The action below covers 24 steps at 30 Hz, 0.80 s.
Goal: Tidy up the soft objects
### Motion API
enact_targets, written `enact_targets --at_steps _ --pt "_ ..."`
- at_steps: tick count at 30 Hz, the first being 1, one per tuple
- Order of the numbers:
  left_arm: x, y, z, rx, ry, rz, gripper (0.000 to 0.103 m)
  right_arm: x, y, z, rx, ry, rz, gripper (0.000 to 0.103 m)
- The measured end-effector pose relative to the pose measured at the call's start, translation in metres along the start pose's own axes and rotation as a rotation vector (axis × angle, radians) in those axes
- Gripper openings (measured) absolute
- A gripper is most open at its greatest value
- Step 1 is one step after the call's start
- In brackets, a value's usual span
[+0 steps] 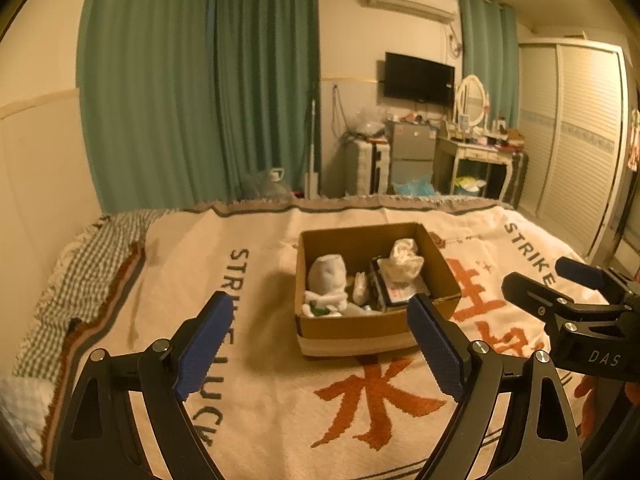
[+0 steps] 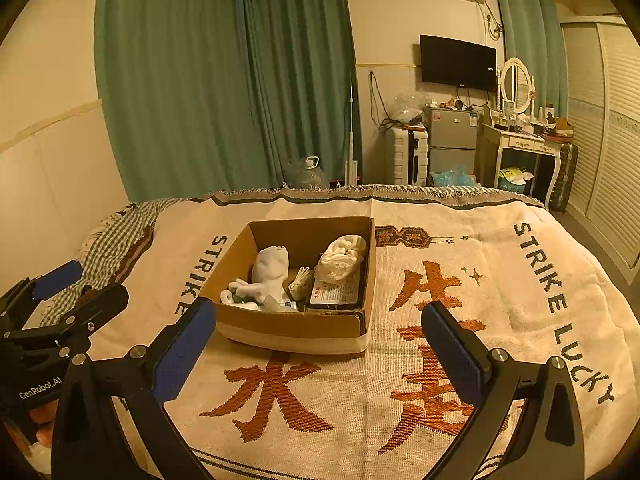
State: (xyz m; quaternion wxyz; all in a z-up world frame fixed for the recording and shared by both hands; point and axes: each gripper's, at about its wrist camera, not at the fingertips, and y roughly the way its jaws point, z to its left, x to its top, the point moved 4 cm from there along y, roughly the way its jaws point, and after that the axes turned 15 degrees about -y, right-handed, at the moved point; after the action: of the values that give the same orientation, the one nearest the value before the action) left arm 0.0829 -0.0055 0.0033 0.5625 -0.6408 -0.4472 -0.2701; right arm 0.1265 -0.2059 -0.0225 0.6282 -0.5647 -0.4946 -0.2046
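Note:
A brown cardboard box (image 1: 352,326) stands on the bed; it also shows in the right wrist view (image 2: 296,326). Inside lie a white rolled sock (image 1: 327,274), a crumpled white cloth (image 1: 402,261), a small pale item (image 1: 361,286) and a flat printed packet (image 2: 336,292). The sock (image 2: 270,268) and cloth (image 2: 342,254) show in the right wrist view too. My left gripper (image 1: 320,340) is open and empty, just short of the box's near side. My right gripper (image 2: 320,350) is open and empty, in front of the box; it also shows at the right of the left wrist view (image 1: 560,284).
A cream blanket (image 2: 500,280) with orange characters and "STRIKE LUCKY" lettering covers the bed. A checked sheet (image 1: 92,256) shows at the left edge. Beyond the bed are green curtains (image 1: 200,80), a suitcase, a small fridge (image 2: 452,144), a dressing table (image 2: 524,148) and a wardrobe.

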Motion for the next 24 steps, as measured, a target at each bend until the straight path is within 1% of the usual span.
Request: enact_targets --at_steps 24 --pt "-0.0030 -0.0015 -0.0014 0.017 0.005 -0.006 0.090 -0.0025 0.0034 0.0009 0.000 0.006 -0.001 0.103"
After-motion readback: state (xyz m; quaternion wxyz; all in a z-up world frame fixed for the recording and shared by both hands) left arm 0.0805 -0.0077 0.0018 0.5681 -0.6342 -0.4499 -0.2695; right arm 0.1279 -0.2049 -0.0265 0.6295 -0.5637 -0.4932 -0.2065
